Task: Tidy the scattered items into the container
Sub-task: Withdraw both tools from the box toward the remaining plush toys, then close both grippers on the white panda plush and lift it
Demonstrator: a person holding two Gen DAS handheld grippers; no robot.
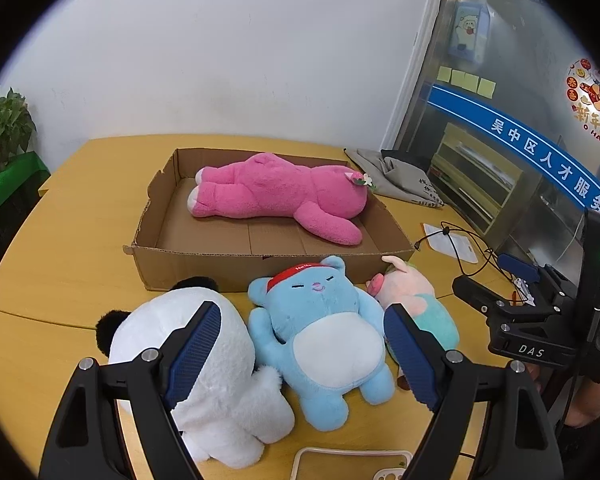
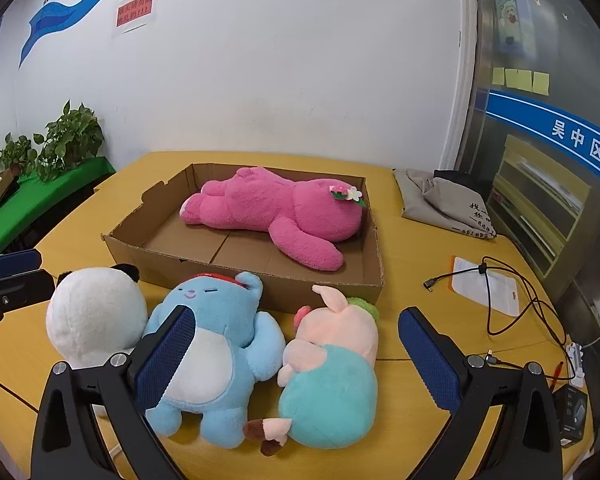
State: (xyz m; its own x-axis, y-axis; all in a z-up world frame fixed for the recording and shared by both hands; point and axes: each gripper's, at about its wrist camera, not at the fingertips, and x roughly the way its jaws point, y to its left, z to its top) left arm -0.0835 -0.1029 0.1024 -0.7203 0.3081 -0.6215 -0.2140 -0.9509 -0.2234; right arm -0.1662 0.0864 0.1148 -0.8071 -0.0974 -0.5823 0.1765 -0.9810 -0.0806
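Note:
A shallow cardboard box (image 1: 204, 266) (image 2: 148, 258) sits on the yellow table with a pink plush bear (image 1: 284, 196) (image 2: 276, 208) lying in it. In front of the box lie a white panda plush (image 1: 220, 380) (image 2: 96, 316), a blue bear plush (image 1: 324, 332) (image 2: 220, 360) and a pink pig plush in teal (image 1: 416, 304) (image 2: 332, 376). My left gripper (image 1: 304, 356) is open above the blue bear, empty. My right gripper (image 2: 300, 360) is open above the pig and the blue bear, empty; it also shows in the left wrist view (image 1: 512, 280).
A grey cloth bag (image 2: 444, 204) lies at the back right. A black cable (image 2: 512, 292) and a white packet (image 2: 484, 284) lie right of the box. A phone case (image 1: 340, 464) lies near the front edge. Potted plants (image 2: 68, 140) stand left.

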